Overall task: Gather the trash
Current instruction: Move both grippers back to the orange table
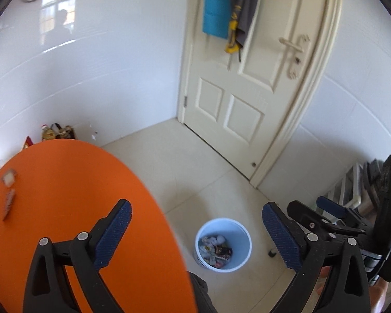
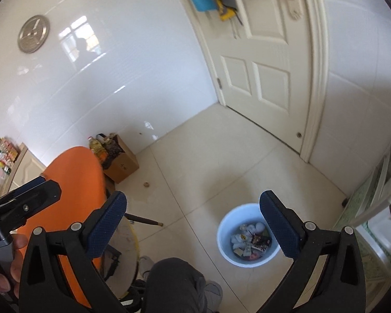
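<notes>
We hold both tools spread and empty above the floor: the left tool point(image 1: 195, 234) and right tool point(image 2: 193, 224) hang over the blue bin point(image 1: 243, 254), already holding scraps. We judge a drop just done; next calls for swinging left to the wrappers point(image 1: 9, 193) on the orange tabletop point(image 1: 78, 182).

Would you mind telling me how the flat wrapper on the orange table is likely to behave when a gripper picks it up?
The wrapper looks thin and flat, so probably light and floppy. Lying flush on the smooth orange table, it may slide rather than lift. Blur hides its material.
</notes>
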`<action>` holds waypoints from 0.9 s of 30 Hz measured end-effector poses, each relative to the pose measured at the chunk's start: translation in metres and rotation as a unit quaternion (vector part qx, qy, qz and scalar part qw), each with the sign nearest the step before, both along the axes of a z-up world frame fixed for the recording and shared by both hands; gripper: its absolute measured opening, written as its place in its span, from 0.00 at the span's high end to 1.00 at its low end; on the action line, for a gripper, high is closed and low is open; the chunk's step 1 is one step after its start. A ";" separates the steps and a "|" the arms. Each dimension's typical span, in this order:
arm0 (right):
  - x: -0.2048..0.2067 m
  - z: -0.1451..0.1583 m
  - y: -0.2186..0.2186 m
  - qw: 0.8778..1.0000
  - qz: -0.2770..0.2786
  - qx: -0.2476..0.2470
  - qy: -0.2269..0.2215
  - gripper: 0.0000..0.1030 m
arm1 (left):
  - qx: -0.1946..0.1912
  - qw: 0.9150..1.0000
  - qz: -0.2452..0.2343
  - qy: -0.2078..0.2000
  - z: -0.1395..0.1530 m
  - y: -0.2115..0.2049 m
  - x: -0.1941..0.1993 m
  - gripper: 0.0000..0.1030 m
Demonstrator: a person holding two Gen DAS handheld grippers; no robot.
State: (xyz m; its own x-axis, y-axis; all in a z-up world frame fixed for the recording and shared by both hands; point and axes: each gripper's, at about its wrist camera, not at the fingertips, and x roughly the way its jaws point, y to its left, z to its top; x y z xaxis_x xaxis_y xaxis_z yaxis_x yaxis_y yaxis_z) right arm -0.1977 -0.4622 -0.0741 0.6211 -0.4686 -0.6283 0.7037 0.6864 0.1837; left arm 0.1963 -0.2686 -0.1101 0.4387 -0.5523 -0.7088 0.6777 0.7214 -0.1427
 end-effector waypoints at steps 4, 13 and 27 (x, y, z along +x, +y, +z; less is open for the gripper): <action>0.024 0.022 0.033 0.999 0.034 -0.025 -0.010 0.00 | -0.019 0.999 0.036 -0.018 0.026 0.055 -0.023 0.03; 0.080 0.061 0.110 0.990 0.117 -0.069 -0.034 0.00 | -0.066 0.989 0.122 -0.060 0.076 0.184 -0.088 0.01; 0.153 0.082 0.220 0.967 0.227 -0.108 -0.051 0.00 | -0.087 0.959 0.256 -0.086 0.085 0.307 -0.184 0.01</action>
